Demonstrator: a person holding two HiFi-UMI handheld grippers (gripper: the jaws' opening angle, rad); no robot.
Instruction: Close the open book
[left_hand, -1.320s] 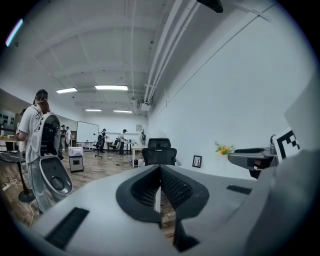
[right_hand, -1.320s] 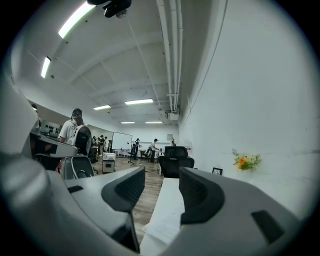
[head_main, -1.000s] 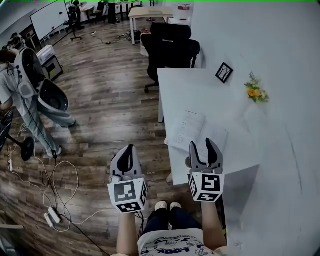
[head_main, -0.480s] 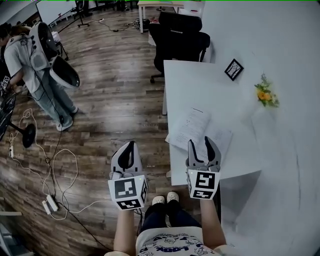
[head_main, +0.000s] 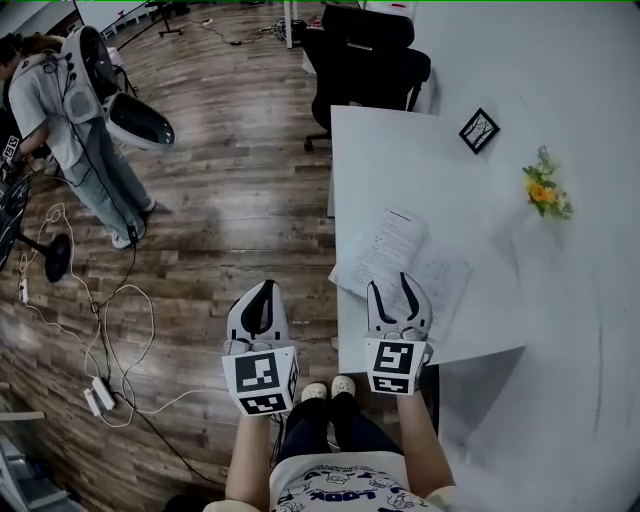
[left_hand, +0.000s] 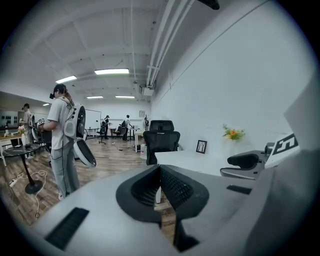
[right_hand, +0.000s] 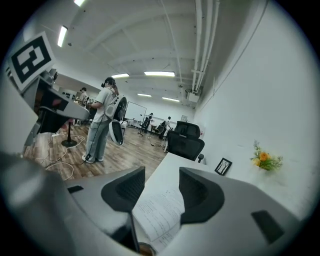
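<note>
— Where is the open book (head_main: 400, 255) against the claws?

— It lies flat by the surface's (head_main: 400, 150) left edge, pages up. The right claw (head_main: 392, 290) is over the book's near side, jaws spread with nothing between them, and the page shows through the gap. I can't tell whether it touches the paper.

— And the other?

— The left claw (head_main: 262, 290) is left of the book, off the surface and over the wooden floor (head_main: 230, 200), jaws pressed together and empty.

— Room to move?

— Beyond the book the surface is bare. A picture frame (head_main: 479, 130) and flowers (head_main: 545, 193) stand well apart from the book, by the wall. An office chair (head_main: 365, 60) sits past the far edge.
</note>
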